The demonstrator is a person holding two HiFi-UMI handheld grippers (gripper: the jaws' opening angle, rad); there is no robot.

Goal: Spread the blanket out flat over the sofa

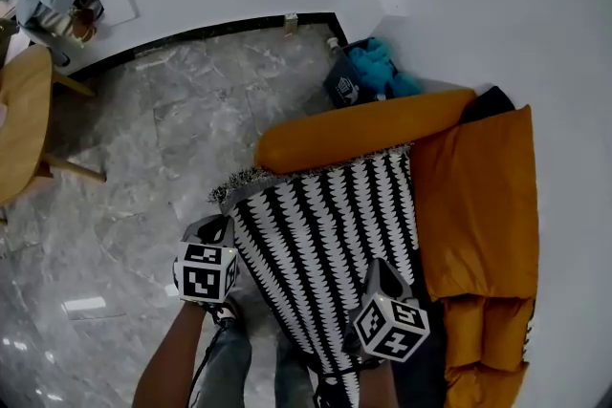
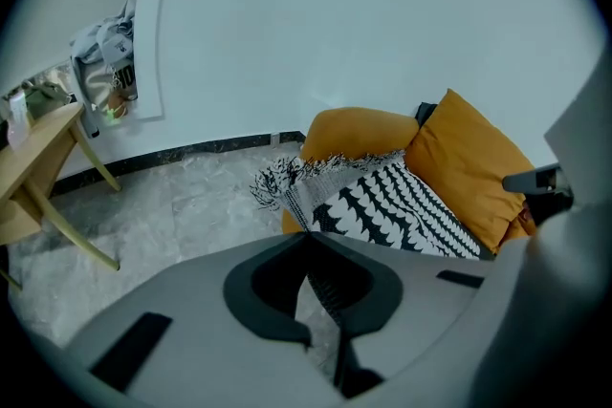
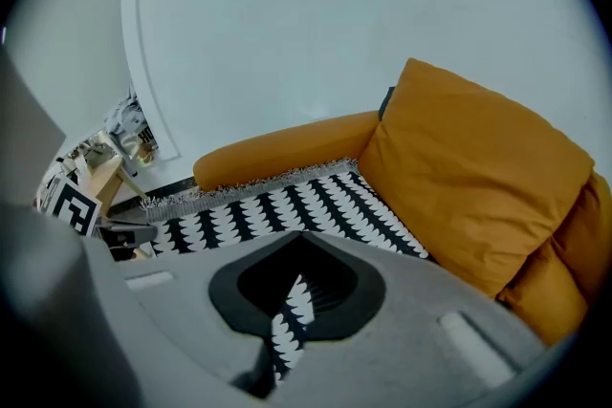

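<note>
Since it looks like a thin woven throw, I'd guess the blanket point(image 1: 330, 234) is light and floppy and will sag wherever it isn't held, so the two near corners seem the best place to grab. The left hand-held gripper point(image 2: 320, 296) is pinched tight on one side of that near edge, the right hand-held gripper point(image 3: 287, 320) on the other. It has black-and-white scallop stripes with a grey fringed hem, and it stretches ahead of both across the orange sofa point(image 1: 363, 131) seat
</note>
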